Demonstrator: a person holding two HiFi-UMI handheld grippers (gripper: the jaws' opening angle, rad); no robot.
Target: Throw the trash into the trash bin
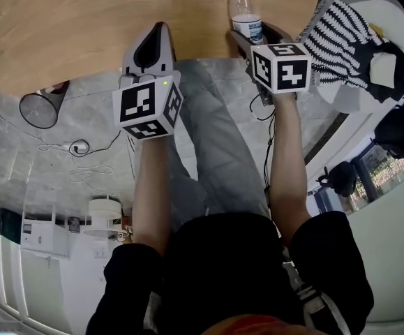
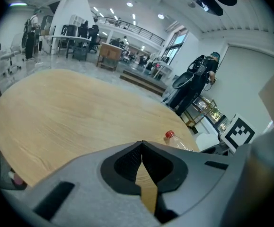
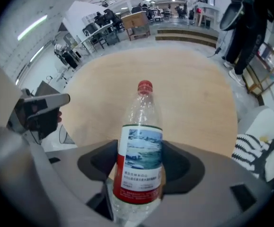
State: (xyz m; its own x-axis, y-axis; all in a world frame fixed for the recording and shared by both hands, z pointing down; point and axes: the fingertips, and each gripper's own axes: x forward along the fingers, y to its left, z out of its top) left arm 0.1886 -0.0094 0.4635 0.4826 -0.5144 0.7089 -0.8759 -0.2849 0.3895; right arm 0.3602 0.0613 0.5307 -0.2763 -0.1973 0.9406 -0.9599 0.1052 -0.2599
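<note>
Here, right tool (image 3: 139,167): I have it tipped steeply down at the near edge of the surface (image 1: 83,26). Its jaws are spread wide on either side of the bottle (image 1: 244,9), released, and I see no squeeze on it.
Bottle: clear plastic, red-capped, standing upright on the surface. Its long axis runs up through the gap, across the line along which the jaws would close.
Left tool (image 2: 141,143): clenched tip to tip on nothing, held over the surface's edge, well apart from the bottle.
Nearer hand: the right, plainly, since the bottle stands inside its gap.
Trash bin (image 1: 41,107): dark mesh, on the floor (image 1: 83,162) beside the surface, out past my left tool and on the far side from the bottle.
Coming move, as I judge it: close on the bottle's middle, lift it, then carry it leftward to the bin.
</note>
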